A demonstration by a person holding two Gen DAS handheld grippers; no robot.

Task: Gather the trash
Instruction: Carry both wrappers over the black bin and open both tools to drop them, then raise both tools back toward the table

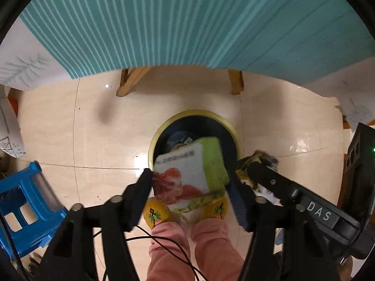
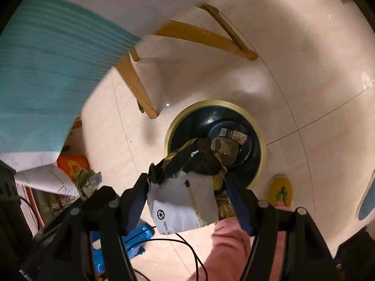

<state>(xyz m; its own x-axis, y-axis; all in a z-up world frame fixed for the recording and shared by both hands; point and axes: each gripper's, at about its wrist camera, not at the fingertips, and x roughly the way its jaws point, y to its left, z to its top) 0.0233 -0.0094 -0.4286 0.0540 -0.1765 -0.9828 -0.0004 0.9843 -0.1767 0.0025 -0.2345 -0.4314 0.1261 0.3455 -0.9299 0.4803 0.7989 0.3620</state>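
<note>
white-and-green carton [image 1: 189, 178] between left gripper [image 1: 188, 189] jaws, above bin [image 1: 164, 128]

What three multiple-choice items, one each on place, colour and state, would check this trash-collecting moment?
1. Where does the bin stand?
A. On the floor near the wooden legs
B. On the blue stool
C. On a table

2. What colour is the bin's rim?
A. Red
B. Yellowish
C. White

3. What lies between the left gripper's fingers?
A. Nothing
B. A glass bottle
C. A green-and-white carton

Answers: 1 A, it stands on pale tiles before the wooden legs; 2 B, a yellowish ring circles its dark inside; 3 C, the carton sits between the fingers above the bin.
</note>
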